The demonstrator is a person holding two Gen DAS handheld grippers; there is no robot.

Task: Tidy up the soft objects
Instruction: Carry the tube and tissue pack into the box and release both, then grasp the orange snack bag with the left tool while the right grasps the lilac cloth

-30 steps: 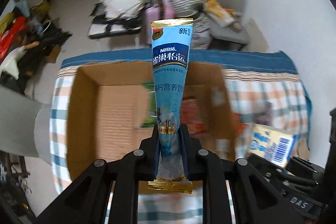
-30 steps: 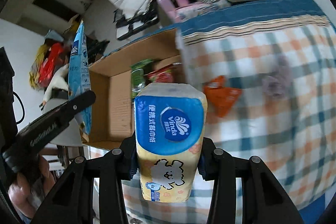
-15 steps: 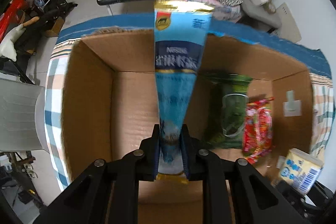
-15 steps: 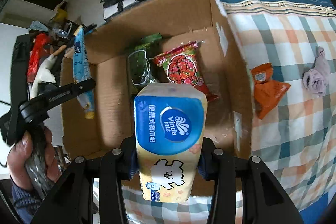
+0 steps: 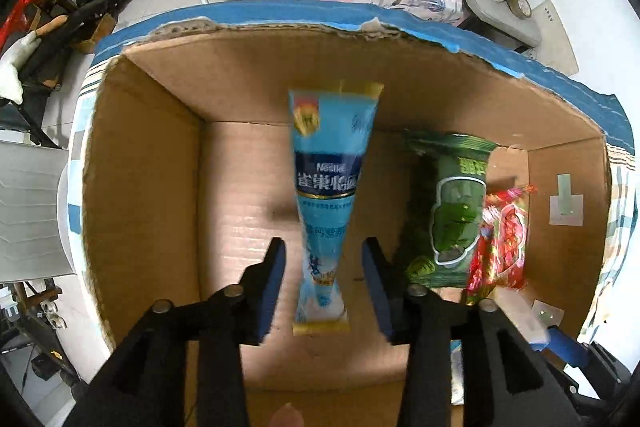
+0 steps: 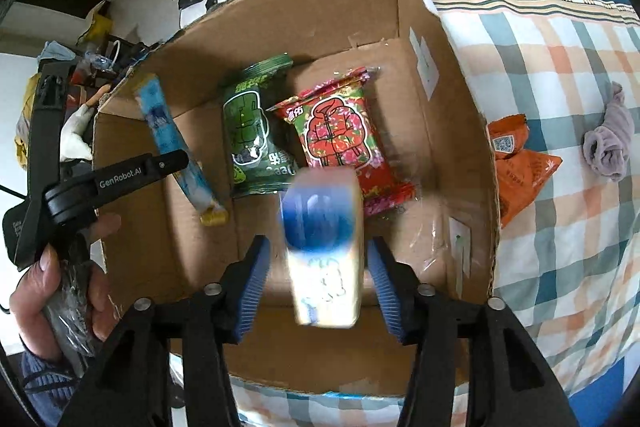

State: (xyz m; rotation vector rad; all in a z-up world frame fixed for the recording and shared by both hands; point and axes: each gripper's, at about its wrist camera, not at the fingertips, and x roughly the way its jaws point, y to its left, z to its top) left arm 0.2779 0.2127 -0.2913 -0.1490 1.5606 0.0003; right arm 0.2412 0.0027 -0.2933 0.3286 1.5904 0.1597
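The blue milk powder pouch (image 5: 328, 187) says "Nestlé" in white on its dark band, with larger Chinese characters beneath, too smeared to read. On the left gripper (image 6: 168, 163), the black arm carries "GenRobot.AI". The orange packet (image 6: 516, 163) on the checked cloth shows a QR code; print on the other packs is illegible

A blurred tissue pack (image 6: 325, 251) is seen between the spread fingers of the right gripper (image 6: 318, 281), clear of both, over the cardboard box (image 6: 448, 131). A green packet (image 6: 252, 131) and a red packet (image 6: 340, 131) are seen inside.
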